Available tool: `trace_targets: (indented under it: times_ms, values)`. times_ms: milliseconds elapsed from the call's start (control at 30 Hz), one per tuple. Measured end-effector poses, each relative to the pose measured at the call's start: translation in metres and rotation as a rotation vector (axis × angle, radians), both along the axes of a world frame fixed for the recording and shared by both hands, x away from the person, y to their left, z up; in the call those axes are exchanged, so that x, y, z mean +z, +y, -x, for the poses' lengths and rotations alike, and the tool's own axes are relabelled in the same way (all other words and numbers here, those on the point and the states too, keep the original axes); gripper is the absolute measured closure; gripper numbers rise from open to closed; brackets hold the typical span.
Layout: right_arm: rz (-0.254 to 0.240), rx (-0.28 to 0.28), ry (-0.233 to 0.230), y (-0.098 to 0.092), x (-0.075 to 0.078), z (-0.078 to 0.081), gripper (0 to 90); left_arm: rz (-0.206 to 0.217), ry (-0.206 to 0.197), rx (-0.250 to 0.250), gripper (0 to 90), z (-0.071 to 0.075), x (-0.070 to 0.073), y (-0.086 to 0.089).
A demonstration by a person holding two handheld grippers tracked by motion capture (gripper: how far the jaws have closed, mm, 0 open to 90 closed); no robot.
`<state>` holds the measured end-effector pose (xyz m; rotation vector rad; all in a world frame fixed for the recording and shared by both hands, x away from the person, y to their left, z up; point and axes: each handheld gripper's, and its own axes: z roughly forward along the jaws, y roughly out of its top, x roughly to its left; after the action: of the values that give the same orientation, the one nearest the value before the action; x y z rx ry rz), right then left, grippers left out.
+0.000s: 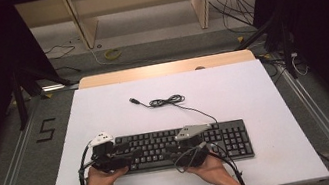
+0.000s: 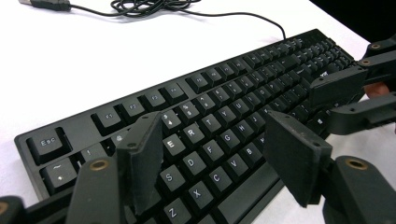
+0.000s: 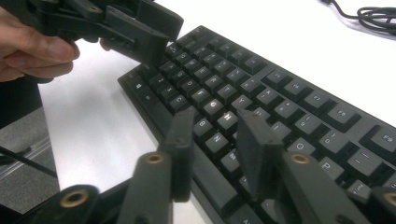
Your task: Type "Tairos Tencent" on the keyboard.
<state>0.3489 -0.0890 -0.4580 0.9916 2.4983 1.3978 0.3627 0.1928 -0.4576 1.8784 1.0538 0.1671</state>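
A black keyboard (image 1: 181, 145) (image 2: 219, 102) (image 3: 261, 93) lies flat on the white table top (image 1: 253, 88), near the front edge. Its black cable (image 1: 169, 101) (image 2: 149, 5) (image 3: 378, 16) runs back in a loose coil and ends in a free USB plug (image 1: 133, 100). My left gripper (image 1: 122, 158) (image 2: 217, 128) hovers over the keyboard's left letter keys, jaws wide apart with nothing between them. Over the front row near the space bar, my right gripper (image 1: 189, 148) (image 3: 217, 119) has its jaws narrower but apart, gripping nothing. Each gripper also appears in the other's view: the right gripper (image 2: 345, 93) and the left gripper (image 3: 140, 28).
A wooden strip (image 1: 163, 69) borders the table's far edge. Metal rails (image 1: 9, 174) run along the floor on both sides, with cables (image 1: 239, 4) and wooden shelf legs (image 1: 83, 25) beyond. White surface lies bare behind and to the right of the keyboard.
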Motion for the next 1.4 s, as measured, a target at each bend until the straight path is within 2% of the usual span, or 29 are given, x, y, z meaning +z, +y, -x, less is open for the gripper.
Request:
trace_targets:
  times_ms: [167, 533, 1000, 1400]
  values:
    - [0.015, 0.002, 0.002, 0.005, -0.002, -0.004, 76.1, 0.004, 0.001, 0.007, 35.5, 0.002, -0.001, 0.002]
    - [0.048, 0.01, 0.001, 0.014, -0.009, -0.01, 87.3, 0.018, -0.029, 0.004, 34.1, 0.009, -0.002, 0.006]
    - [0.096, 0.018, 0.014, 0.026, -0.019, -0.014, 89.9, 0.028, -0.042, 0.002, 32.9, 0.014, -0.004, 0.007]
    - [0.112, 0.023, 0.018, 0.027, -0.022, -0.014, 90.0, 0.034, -0.047, 0.001, 32.8, 0.02, -0.005, 0.007]
